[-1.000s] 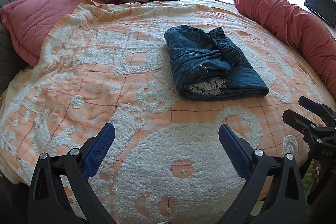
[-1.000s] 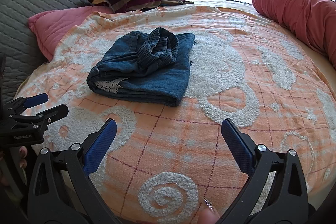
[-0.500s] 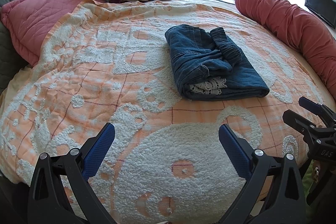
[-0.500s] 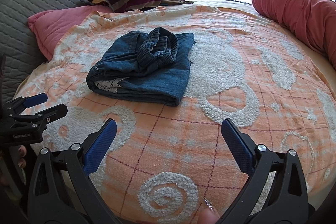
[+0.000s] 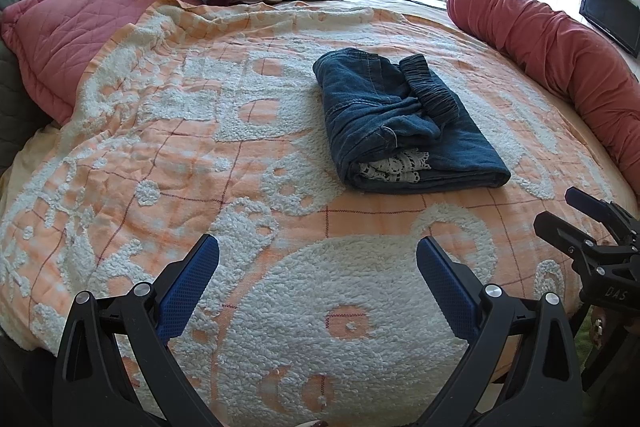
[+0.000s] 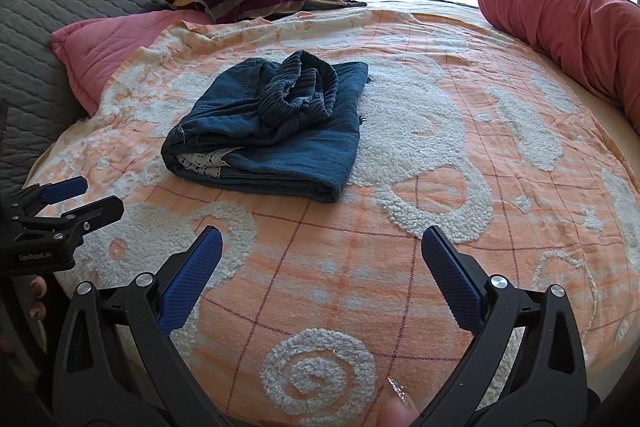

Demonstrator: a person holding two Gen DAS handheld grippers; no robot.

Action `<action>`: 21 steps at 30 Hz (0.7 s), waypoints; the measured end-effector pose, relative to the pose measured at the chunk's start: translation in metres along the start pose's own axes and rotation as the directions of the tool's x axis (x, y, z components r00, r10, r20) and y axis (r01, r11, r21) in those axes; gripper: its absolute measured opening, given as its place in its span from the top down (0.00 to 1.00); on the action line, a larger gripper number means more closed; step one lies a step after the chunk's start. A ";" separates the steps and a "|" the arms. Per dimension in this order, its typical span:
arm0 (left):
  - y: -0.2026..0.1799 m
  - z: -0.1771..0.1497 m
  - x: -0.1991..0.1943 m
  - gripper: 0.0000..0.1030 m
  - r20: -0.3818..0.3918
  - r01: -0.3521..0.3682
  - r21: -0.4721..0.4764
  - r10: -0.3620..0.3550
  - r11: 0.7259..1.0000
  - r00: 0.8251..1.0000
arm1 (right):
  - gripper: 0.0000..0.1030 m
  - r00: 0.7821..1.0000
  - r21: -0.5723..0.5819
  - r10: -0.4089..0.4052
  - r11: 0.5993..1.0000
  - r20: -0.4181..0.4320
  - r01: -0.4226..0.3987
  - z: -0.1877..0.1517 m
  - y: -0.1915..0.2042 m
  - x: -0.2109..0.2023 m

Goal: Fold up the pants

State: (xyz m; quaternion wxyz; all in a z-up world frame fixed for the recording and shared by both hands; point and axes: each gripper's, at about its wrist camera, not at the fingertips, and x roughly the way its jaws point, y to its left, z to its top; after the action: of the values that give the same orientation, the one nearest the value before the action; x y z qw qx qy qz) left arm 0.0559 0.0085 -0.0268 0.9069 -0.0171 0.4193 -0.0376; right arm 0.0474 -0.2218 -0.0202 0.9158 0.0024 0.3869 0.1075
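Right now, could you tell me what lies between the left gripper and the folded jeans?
Only bare blanket between the left gripper and the folded jeans, seen in the left wrist view.

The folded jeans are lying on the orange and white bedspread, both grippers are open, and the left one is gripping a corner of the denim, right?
Not quite. The left gripper grips nothing: the left wrist view shows it open and apart from the folded jeans. The jeans do lie on the orange and white bedspread, and the right gripper is open too.
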 end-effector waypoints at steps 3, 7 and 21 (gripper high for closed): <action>0.001 0.001 -0.001 0.04 0.003 0.012 -0.007 -0.012 1.000 1.000 | 0.09 1.000 0.000 -0.002 1.000 -0.001 0.002 -0.001 -0.001 0.000; 0.001 0.002 -0.002 0.04 0.005 0.013 -0.006 -0.013 1.000 1.000 | 0.09 1.000 0.002 -0.007 1.000 0.002 0.007 -0.001 -0.003 0.001; 0.045 0.021 0.007 0.04 0.022 0.034 -0.096 -0.032 0.995 0.999 | 0.09 0.997 0.025 -0.073 0.997 -0.015 0.074 0.012 -0.026 0.010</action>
State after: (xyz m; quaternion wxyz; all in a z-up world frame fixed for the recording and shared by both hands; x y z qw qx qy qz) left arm 0.0791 0.0524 -0.0212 0.9086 -0.0682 0.4109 -0.0318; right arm 0.0677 -0.2441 -0.0208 0.9163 -0.0007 0.3946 0.0689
